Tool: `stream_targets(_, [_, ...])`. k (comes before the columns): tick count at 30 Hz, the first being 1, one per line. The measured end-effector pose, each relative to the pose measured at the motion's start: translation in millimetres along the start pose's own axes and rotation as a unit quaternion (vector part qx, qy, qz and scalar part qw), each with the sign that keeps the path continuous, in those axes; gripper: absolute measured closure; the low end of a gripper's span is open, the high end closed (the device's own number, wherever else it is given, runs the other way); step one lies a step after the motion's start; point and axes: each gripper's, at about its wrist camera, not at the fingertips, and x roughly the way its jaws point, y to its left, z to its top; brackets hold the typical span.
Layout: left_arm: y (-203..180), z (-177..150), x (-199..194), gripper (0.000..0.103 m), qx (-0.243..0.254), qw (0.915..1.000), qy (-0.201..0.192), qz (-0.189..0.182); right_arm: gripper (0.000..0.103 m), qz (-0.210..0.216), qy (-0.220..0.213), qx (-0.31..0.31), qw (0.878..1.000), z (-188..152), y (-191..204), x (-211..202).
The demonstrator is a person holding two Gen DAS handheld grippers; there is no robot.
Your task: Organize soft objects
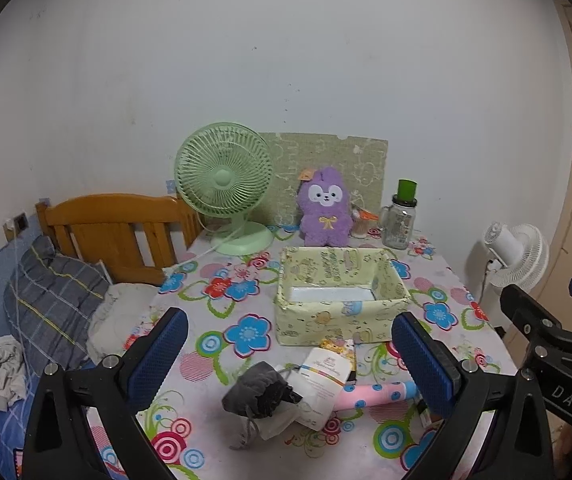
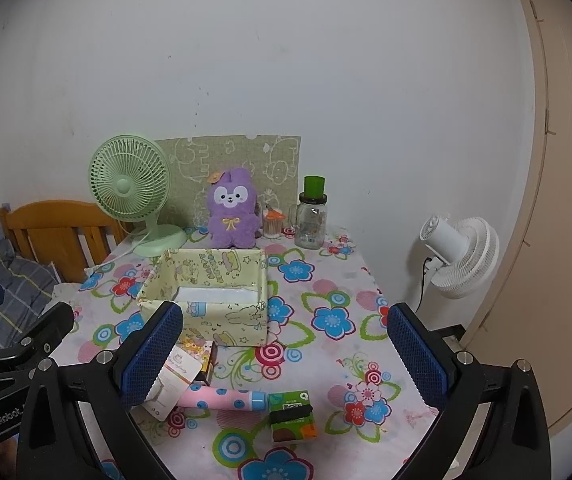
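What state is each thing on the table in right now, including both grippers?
Left gripper: open, empty.
Right gripper: open, empty.
Yellow fabric box: upright, open, nothing soft inside.
Purple plush: upright behind box.
Grey pouch: crumpled on table.
Green fan: blades look still.
Glass jar: lidded.

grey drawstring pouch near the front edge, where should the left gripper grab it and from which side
Grip the bunched, rounded body of the grey drawstring pouch, coming straight down from above with the open left gripper. It lies slumped on the tablecloth, partly over a white packet, so a side approach would likely snag the packet. The cord trailing toward the front looks too thin to pinch reliably.
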Motion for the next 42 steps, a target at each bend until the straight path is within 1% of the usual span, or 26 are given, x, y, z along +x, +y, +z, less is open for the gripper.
stream_targets(18, [3, 2, 1, 0.001, 0.003, 1.0, 0.001, -0.007, 0.0, 0.003, 0.001, 0.0, 1.0, 2, 0, -3])
stream_targets(23, [5, 2, 2, 0.001, -0.001, 1.0, 0.003, -0.006, 0.0, 0.014, 0.001, 0.001, 1.0, 1, 0, -3])
stream_targets(27, [6, 3, 4, 0.002, 0.001, 1.0, 0.007, -0.005, 0.0, 0.009, 0.004, 0.001, 1.0, 1, 2, -1])
stream_targets(34, [5, 1, 10, 0.002, 0.007, 0.9998, 0.014, -0.009, 0.0, 0.015, -0.005, 0.004, 1.0, -1, 0, 0])
stream_targets(38, [3, 1, 13, 0.006, 0.011, 0.9998, 0.013, -0.01, 0.0, 0.021, -0.01, -0.002, 1.0, -1, 2, 1])
stream_targets(42, [4, 3, 14, 0.006, 0.008, 0.9998, 0.012, -0.011, 0.0, 0.017, -0.014, -0.003, 1.0, 1, 3, 3])
